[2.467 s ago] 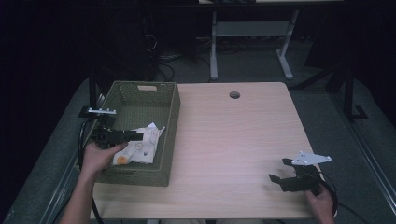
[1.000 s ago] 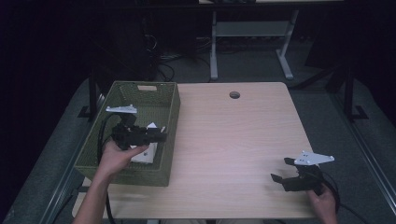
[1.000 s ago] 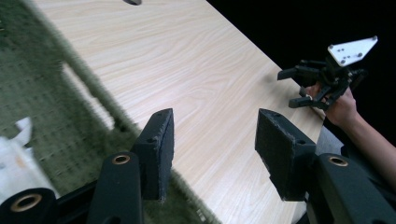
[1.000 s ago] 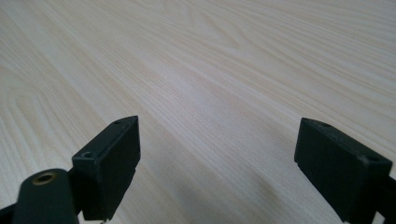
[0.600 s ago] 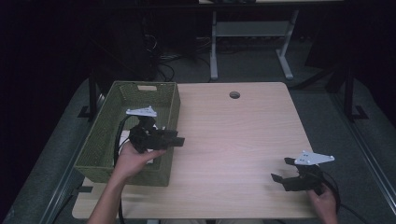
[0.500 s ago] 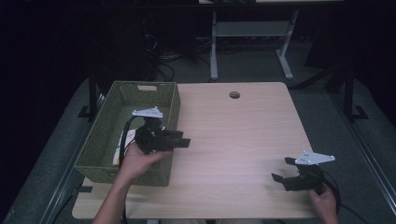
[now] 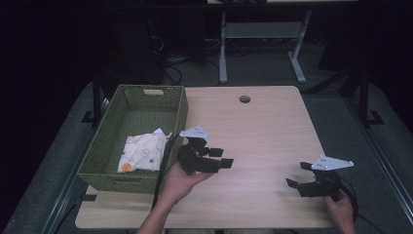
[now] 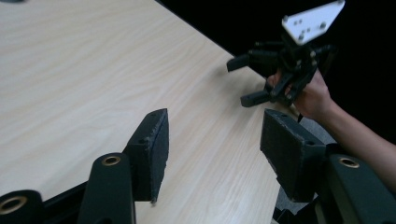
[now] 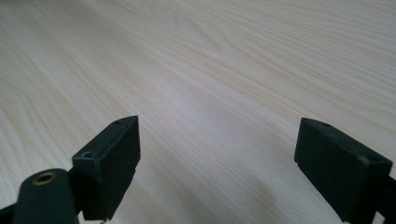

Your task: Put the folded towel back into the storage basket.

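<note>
Both grippers held wide apart over bare table, nothing between their jaws.
The left gripper [image 7: 221,158] hovers just right of the green basket [image 7: 109,146], where a white cloth [image 7: 143,152] lies; the right gripper [image 7: 298,174] sits near the table's [image 7: 263,126] near-right edge.

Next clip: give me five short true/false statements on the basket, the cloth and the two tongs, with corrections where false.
1. The cloth lies inside the basket. True.
2. The left tongs hold the cloth. False: they are open with nothing between them, over the bare table.
3. The right tongs are shut. False: their jaws stand wide apart with nothing between them.
4. The basket sits at the table's left side. True.
5. The right tongs are over the basket. False: they are near the table's front right corner.
</note>
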Demonstrator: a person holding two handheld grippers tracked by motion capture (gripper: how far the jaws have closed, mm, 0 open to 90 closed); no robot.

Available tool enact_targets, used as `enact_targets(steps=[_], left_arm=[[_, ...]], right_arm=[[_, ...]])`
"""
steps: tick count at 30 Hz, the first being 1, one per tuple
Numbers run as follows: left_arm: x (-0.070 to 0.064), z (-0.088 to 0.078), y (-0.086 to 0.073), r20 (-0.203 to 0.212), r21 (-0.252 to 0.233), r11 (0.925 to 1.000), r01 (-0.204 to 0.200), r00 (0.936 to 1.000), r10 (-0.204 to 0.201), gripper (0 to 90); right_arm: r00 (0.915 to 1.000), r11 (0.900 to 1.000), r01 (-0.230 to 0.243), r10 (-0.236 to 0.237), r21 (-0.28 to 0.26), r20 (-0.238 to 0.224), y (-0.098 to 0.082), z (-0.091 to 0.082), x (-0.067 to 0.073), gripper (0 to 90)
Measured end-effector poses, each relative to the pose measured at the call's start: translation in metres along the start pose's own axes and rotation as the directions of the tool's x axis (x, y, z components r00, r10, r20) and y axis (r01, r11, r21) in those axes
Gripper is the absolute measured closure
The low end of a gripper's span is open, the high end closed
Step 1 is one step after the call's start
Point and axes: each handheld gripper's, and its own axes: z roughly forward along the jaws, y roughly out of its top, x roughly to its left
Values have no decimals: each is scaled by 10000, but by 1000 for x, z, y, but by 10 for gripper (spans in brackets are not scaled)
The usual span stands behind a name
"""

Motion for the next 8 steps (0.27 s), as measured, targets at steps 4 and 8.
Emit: enact_targets(steps=[4, 8], left_arm=[[-10, 21, -7, 48, 164, 9997, -185, 9998, 184, 410], [-16, 37, -12, -72, 398, 9981, -477, 9988, 481, 386]], right_arm=[[10000, 10000, -42, 42, 28, 44, -1, 0, -3, 137], [9998, 10000, 90, -90, 8, 188, -1, 0, -4, 138]])
